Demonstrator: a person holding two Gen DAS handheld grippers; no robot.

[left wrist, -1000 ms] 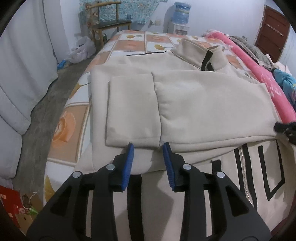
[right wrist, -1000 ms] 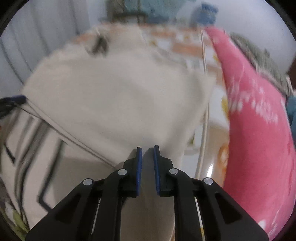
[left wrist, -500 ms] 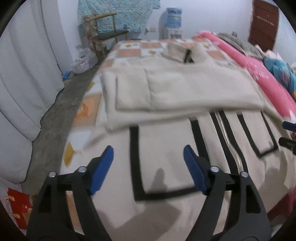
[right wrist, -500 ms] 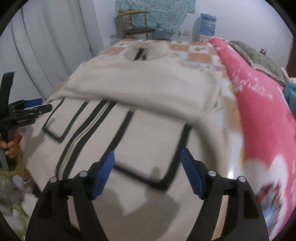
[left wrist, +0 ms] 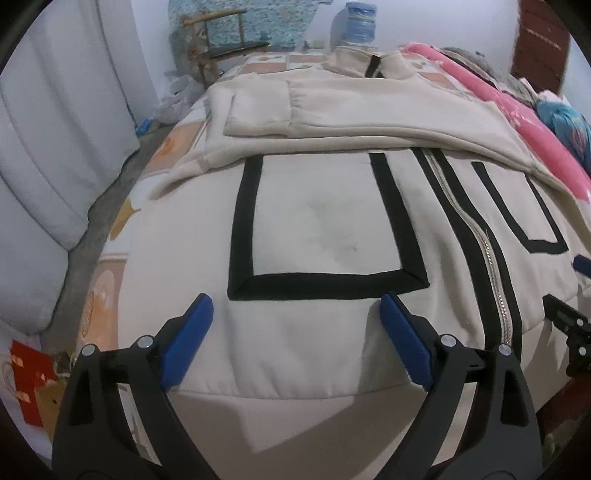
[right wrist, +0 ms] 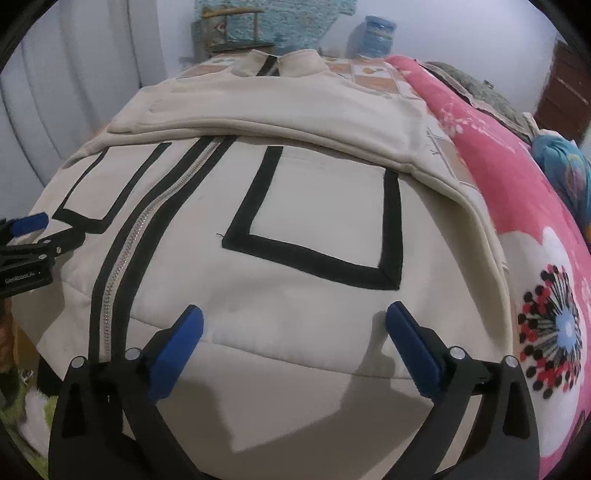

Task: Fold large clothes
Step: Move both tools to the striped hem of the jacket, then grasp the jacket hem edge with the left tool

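A large cream zip jacket (left wrist: pixel 317 229) with black-outlined pockets lies flat on the bed, collar at the far end. It also shows in the right wrist view (right wrist: pixel 295 206). Both sleeves (left wrist: pixel 369 110) are folded across the chest. My left gripper (left wrist: pixel 295 317) is open and empty above the hem below the left pocket. My right gripper (right wrist: pixel 295 325) is open and empty above the hem below the right pocket. Each gripper shows at the edge of the other's view, the right gripper (left wrist: pixel 576 295) and the left gripper (right wrist: pixel 33 240).
A pink floral quilt (right wrist: pixel 535 229) lies along the right side of the bed. The bed's left edge drops to a grey floor (left wrist: pixel 107 206) with curtains (left wrist: pixel 55 129). A wooden chair (left wrist: pixel 225 40) and water bottle (left wrist: pixel 356 22) stand beyond the bed.
Both grippers have let go of the sleeves, opened wide and drawn back from the chest to the jacket's hem.
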